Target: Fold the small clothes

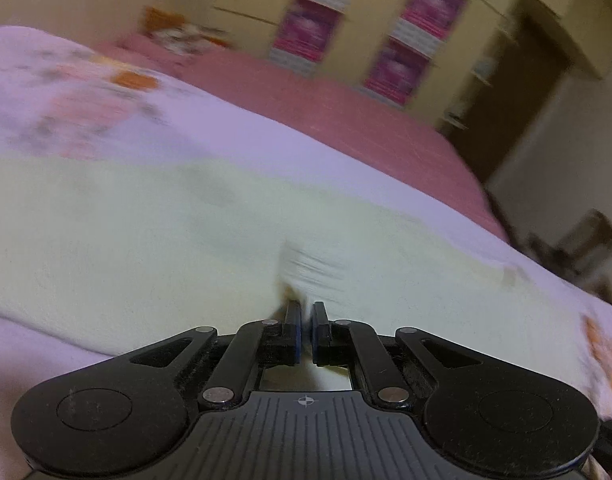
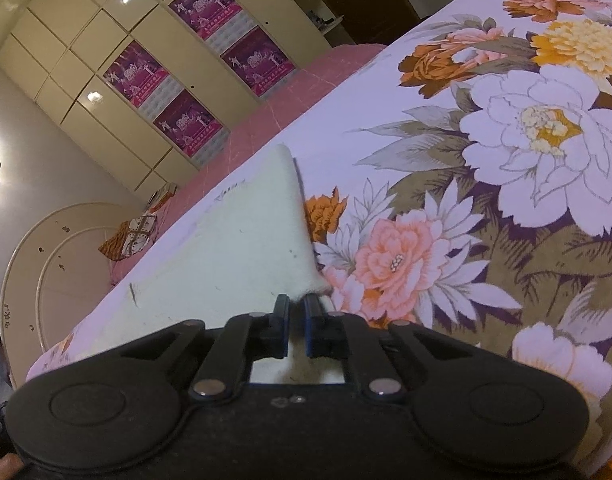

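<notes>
A pale cream garment [image 1: 146, 232] lies spread on a floral bedsheet [image 1: 86, 92]. My left gripper [image 1: 306, 312] is shut on the garment's near edge, where the cloth bunches between the jaws. The left view is blurred. In the right wrist view the same cream garment [image 2: 242, 248] lies on the floral sheet [image 2: 506, 160]. My right gripper [image 2: 296, 306] is shut on its near corner, and the cloth runs back under the jaws.
A pink bedcover [image 1: 346, 112] lies beyond the sheet, with a patterned cloth [image 2: 132, 236] on it. Cream wardrobes with purple posters [image 2: 210, 60] stand behind. A dark doorway [image 1: 518, 92] is on the right. A round headboard [image 2: 58, 256] is at the left.
</notes>
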Action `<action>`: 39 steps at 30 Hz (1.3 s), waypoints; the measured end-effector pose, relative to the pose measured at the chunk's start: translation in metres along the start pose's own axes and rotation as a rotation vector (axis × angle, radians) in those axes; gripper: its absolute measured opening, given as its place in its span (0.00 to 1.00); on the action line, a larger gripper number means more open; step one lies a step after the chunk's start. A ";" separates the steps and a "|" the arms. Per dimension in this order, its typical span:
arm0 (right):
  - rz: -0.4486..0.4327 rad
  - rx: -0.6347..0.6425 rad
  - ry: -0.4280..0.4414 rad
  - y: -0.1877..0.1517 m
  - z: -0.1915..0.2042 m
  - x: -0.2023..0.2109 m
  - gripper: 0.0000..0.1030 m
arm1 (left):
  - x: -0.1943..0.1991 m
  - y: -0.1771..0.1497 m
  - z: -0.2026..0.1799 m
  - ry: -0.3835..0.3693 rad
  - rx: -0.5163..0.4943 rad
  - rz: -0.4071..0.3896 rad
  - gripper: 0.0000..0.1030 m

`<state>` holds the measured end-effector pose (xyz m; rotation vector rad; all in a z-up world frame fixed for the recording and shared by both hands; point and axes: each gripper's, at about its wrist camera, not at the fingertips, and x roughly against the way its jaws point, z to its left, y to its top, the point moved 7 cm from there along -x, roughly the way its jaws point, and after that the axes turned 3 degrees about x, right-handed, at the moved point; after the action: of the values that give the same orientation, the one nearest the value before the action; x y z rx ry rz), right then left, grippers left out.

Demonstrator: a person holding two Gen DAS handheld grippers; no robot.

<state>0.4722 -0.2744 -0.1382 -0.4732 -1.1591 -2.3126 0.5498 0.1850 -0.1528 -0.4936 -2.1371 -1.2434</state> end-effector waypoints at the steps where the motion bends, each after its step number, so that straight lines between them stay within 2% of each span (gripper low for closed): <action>1: 0.002 -0.001 0.001 0.000 0.000 0.000 0.06 | 0.006 0.004 0.012 0.038 0.020 -0.028 0.03; 3: 0.001 -0.004 0.006 0.000 -0.001 0.004 0.10 | 0.018 0.010 0.042 0.111 0.046 -0.058 0.03; 6: -0.021 0.018 0.008 0.004 0.000 0.015 0.20 | 0.044 0.011 0.094 0.167 0.092 -0.088 0.03; 8: -0.034 0.037 0.004 0.005 0.000 0.023 0.21 | 0.066 0.008 0.132 0.209 0.134 -0.121 0.03; 12: -0.045 0.043 -0.003 0.005 -0.004 0.032 0.22 | 0.098 0.002 0.200 0.224 0.288 -0.158 0.03; 13: -0.043 0.042 -0.003 0.004 -0.005 0.033 0.24 | 0.102 0.001 0.213 0.237 0.321 -0.163 0.03; 15: -0.038 0.042 -0.005 0.001 -0.003 0.033 0.27 | 0.112 -0.003 0.231 0.217 0.386 -0.181 0.03; 18: -0.032 0.053 -0.010 -0.003 0.003 0.031 0.31 | 0.119 -0.007 0.245 0.215 0.437 -0.199 0.03; 22: -0.026 0.099 -0.007 -0.005 0.017 0.028 0.30 | 0.122 -0.015 0.257 0.183 0.487 -0.200 0.03; 26: -0.020 0.146 0.004 -0.008 0.031 0.027 0.30 | 0.119 -0.017 0.267 0.187 0.519 -0.209 0.03; 32: -0.018 0.187 0.012 -0.010 0.042 0.028 0.31 | 0.116 -0.013 0.291 0.170 0.663 -0.246 0.03; 37: -0.015 0.167 0.013 -0.010 0.038 0.028 0.31 | 0.103 -0.003 0.303 0.153 0.769 -0.296 0.04; 38: -0.013 0.166 0.013 -0.010 0.038 0.028 0.31 | 0.103 -0.004 0.306 0.139 0.797 -0.308 0.08; 39: -0.013 0.168 0.011 -0.011 0.037 0.029 0.31 | 0.101 -0.004 0.308 0.113 0.827 -0.320 0.20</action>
<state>0.4458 -0.2466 -0.1088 -0.3912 -1.3412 -2.2021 0.3743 0.4530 -0.2032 0.2747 -2.4369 -0.4157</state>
